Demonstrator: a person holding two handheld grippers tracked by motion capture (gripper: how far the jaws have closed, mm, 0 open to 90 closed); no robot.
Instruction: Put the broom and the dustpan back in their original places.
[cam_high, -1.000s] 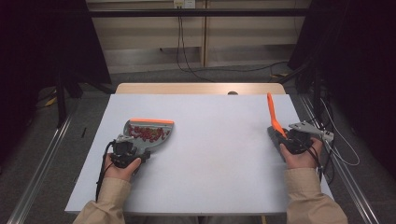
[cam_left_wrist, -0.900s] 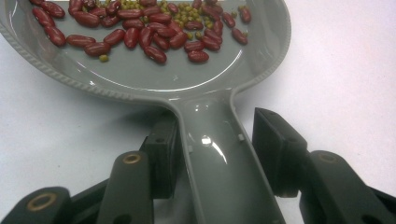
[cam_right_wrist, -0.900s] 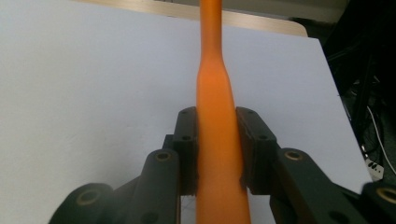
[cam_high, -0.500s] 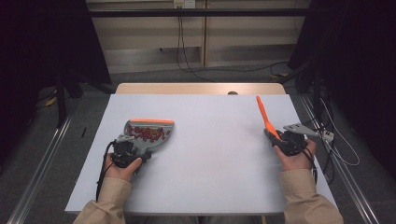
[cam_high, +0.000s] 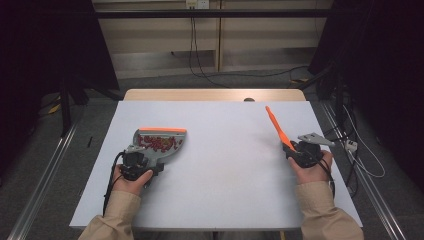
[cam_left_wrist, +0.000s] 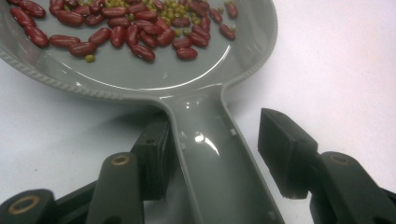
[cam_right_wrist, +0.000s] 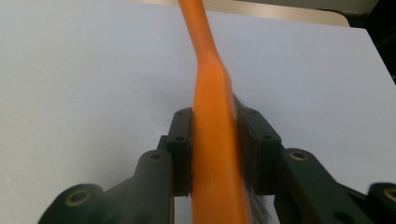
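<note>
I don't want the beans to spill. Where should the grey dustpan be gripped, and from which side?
Grip the dustpan by its long narrow handle, coming from the person's side, behind the pan. The handle lies flat, pointing back between the left hand-held gripper jaws, so the beans stay level.

No legible text or labels anywhere.

Lighting, as I read it from my station: bench (cam_high: 225, 150) evenly bright from overhead, surroundings dark. Soft shadows under the dustpan (cam_left_wrist: 140, 79); white glare streaks on its grey handle. Orange brush handle (cam_right_wrist: 215, 140) blurred, near tongs out of focus.
</note>
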